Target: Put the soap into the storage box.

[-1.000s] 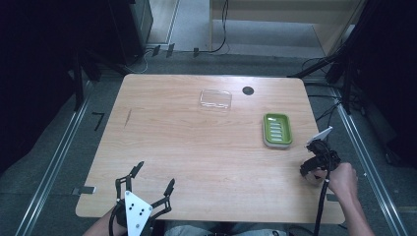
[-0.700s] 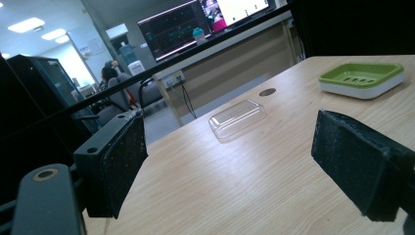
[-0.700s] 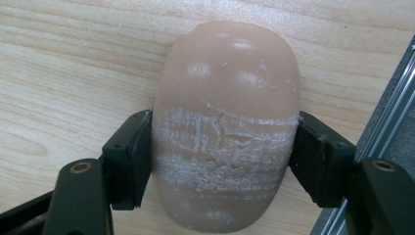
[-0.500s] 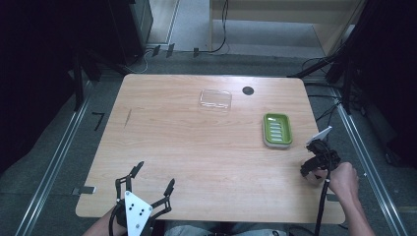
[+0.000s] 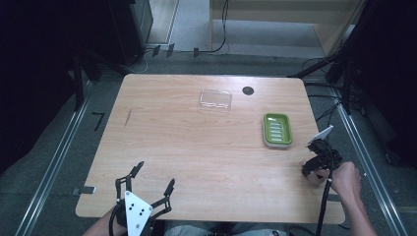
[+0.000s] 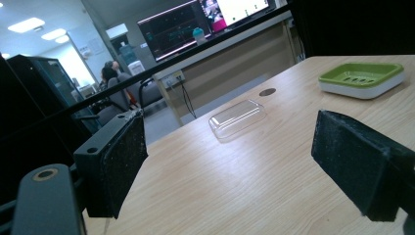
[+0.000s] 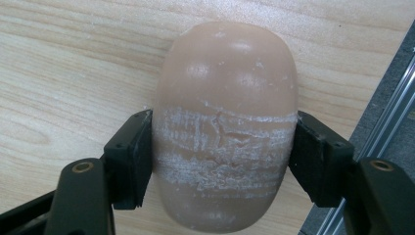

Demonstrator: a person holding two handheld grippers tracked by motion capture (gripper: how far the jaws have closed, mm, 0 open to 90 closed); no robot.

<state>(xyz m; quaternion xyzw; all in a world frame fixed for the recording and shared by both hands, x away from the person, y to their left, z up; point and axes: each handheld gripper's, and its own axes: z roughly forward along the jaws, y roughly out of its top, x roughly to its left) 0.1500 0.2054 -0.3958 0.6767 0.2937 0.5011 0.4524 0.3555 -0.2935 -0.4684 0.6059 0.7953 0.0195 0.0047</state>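
1. Looking down from high view, nothing had shifted from a second ago: my right gripper (image 5: pixel 318 164) sat near the table's (image 5: pixel 196 147) right edge, close to the green soap dish (image 5: pixel 278 130); my left gripper (image 5: pixel 147 189) idled, jaws spread.
2. Left gripper view: jaws empty, clear lid (image 6: pixel 237 118) lay far off.
3. Right gripper view: jaws clamped on the soap bar (image 7: pixel 225 122); grasp looked settled, lift likely next.

A clear lid (image 5: pixel 215 100) lies near the tabletop's (image 5: pixel 187 147) far edge, beside a dark hole (image 5: pixel 248 90).
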